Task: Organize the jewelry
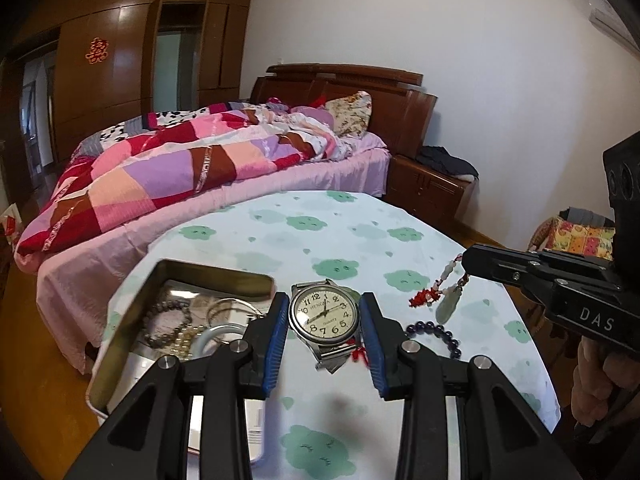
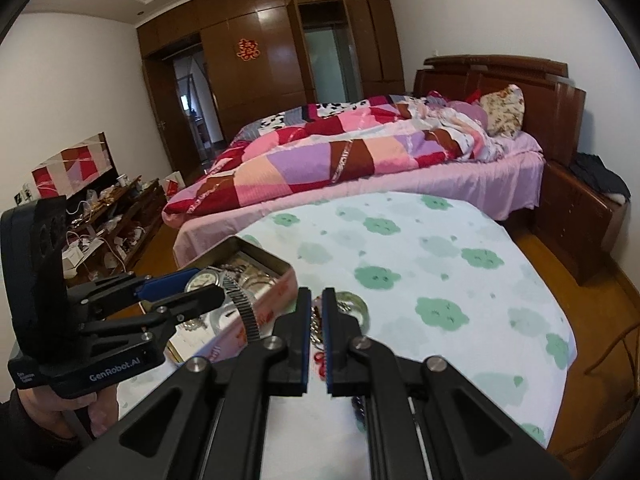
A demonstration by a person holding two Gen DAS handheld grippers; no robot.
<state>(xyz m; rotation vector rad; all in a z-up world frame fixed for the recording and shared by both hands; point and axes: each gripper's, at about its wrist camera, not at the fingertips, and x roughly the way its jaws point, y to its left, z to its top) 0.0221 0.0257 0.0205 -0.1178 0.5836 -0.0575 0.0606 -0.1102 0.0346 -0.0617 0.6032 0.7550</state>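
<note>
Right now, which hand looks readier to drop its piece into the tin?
Probably the left. Its hand-held gripper grips the watch right beside the open tin. The right hand-held gripper holds the pendant cord farther from it.

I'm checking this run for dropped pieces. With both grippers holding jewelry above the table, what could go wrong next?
The watch sits gripped only by its case edges in the left gripper, strap dangling, so it may slip or snag the tin rim. The jade pendant swings from the right gripper and could catch.
</note>
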